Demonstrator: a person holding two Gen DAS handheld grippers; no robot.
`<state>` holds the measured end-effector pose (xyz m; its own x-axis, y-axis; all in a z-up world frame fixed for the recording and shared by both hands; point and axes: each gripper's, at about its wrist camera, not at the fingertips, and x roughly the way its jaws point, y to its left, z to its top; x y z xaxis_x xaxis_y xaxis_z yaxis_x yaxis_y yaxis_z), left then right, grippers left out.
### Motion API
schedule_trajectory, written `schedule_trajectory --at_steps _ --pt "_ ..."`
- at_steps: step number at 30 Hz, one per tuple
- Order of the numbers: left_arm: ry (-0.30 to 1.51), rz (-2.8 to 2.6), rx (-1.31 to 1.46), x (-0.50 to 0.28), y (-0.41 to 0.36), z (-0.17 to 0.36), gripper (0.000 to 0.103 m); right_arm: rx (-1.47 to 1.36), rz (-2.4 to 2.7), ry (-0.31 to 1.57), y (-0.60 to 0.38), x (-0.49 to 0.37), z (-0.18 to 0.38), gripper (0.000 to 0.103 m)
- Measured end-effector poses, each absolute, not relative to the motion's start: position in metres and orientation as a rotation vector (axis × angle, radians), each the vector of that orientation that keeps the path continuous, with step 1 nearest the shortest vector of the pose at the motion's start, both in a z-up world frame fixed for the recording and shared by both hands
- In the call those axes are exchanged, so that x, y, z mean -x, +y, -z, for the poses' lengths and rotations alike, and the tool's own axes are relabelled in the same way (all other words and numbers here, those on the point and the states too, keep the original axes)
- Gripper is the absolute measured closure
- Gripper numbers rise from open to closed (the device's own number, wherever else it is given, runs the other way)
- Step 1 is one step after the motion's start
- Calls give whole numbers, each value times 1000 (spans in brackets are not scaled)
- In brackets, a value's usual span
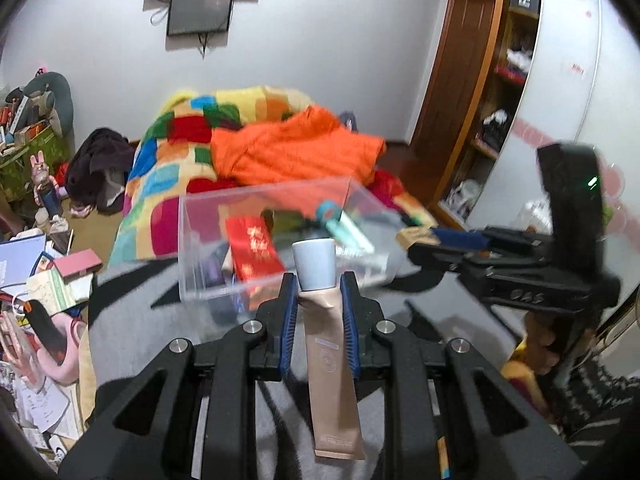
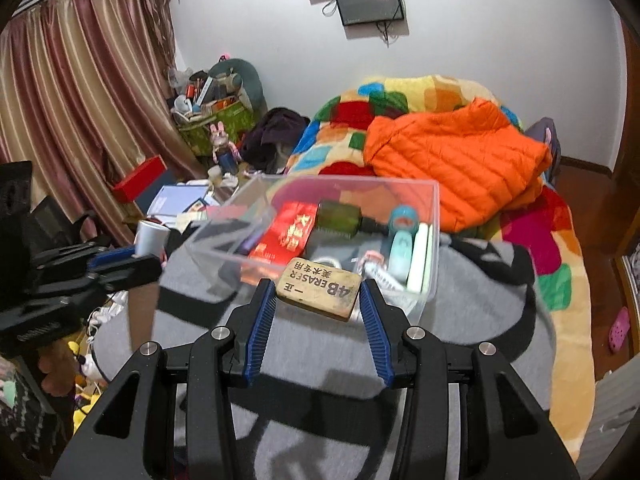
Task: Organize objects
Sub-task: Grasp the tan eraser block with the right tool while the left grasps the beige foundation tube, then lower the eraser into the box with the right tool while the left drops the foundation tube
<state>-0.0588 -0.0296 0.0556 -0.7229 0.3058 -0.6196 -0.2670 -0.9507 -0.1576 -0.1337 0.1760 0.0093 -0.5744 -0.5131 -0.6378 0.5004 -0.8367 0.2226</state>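
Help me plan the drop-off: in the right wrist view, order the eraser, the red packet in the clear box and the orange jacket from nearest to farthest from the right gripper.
1. Eraser, held between the right gripper's fingers.
2. Red packet, just ahead, inside the clear box, left part.
3. Orange jacket, beyond the box on the bed, to the right.

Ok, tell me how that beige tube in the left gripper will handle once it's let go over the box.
The tube looks soft: it is pinched flat near its cap, so it probably flexes. Round cap, flat tail: likely to flop sideways in the clear box, not roll. Probably light.
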Motion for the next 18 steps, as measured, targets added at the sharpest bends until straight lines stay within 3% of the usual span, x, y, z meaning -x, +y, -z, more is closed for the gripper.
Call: schedule_trajectory --at_steps 9,18 --pt "-94 -2768 866 84 -37 -90 82 -961 2390 -28 172 154 -12 63" --pt "-104 -2829 1018 139 -51 -59 82 -1034 2378 -48 166 191 0 63"
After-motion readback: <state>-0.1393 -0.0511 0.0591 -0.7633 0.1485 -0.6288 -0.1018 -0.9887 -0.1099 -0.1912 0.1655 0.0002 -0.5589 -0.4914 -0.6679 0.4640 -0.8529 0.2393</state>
